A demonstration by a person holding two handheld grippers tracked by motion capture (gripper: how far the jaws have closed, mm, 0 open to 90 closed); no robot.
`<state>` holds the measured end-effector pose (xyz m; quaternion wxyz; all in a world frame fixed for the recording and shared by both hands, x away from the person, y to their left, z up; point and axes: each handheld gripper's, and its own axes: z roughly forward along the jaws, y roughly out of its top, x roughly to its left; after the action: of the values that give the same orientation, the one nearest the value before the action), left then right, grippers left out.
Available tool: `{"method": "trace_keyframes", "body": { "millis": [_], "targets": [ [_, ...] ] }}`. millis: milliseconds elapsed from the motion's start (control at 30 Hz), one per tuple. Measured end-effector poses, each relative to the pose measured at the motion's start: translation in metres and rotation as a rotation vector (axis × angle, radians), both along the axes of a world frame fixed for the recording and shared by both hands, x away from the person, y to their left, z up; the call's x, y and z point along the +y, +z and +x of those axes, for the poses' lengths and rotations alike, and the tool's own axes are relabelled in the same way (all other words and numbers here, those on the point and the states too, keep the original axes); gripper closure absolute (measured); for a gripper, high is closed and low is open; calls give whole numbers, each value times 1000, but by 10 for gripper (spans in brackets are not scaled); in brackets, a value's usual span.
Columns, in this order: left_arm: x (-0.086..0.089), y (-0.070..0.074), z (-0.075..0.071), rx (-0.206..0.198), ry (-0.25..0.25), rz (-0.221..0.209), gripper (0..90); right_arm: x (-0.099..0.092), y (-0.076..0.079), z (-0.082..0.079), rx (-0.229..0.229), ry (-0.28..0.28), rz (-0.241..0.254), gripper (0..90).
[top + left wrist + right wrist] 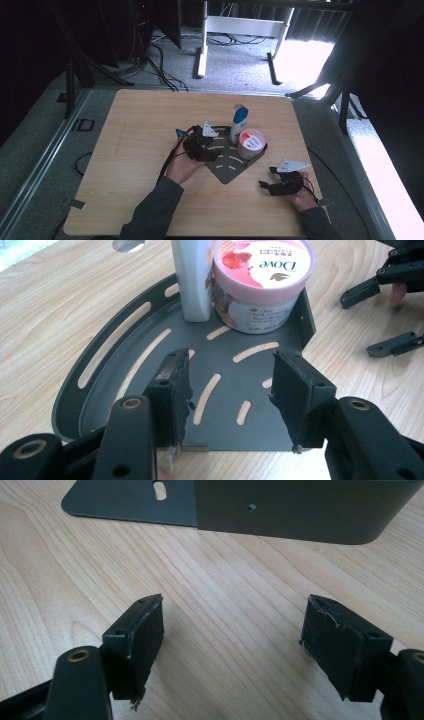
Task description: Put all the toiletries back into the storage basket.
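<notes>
We've got the dark grey slotted metal corner tray (226, 172) sitting mid-frame in the high view on the light wooden table (140, 120). At its back wall stand a white plastic bottle with a blue cap (239, 123) and a pink Dove tub with a white lid (250, 144), touching each other. Our left gripper (231, 385) hovers over the tray floor, jaws partly apart with nothing between them. Our right gripper (235, 647) sits lower right, jaws wide and empty over bare wood, just beside the tray's outer wall.
</notes>
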<state>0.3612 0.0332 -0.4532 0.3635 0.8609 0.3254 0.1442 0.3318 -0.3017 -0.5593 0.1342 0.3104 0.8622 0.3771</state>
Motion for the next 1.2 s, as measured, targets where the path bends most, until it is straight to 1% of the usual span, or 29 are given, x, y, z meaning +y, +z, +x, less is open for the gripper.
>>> {"method": "trace_keyframes", "body": {
  "millis": [100,133,300,467,567,667,1100,1200],
  "targets": [
    [3,-1,-2,-19,-12,-4,535,0,0,0,-1,0,-1,246],
    [4,-1,-3,-18,-12,-11,542,0,0,0,-1,0,0,246],
    [8,-1,-4,-11,-14,-11,550,0,0,0,0,-1,1,246],
    [12,-2,-6,-2,-8,0,553,0,0,0,-1,0,-2,246],
    [17,-3,-6,11,-20,-21,552,0,0,0,-1,1,-1,246],
    [19,-3,-7,14,-19,-18,550,0,0,0,-1,0,-2,246],
    [30,-4,-12,21,3,-21,552,0,0,0,-2,1,-3,246],
    [33,-4,-13,20,8,-12,548,0,0,0,-1,1,-3,246]
  ]
}}
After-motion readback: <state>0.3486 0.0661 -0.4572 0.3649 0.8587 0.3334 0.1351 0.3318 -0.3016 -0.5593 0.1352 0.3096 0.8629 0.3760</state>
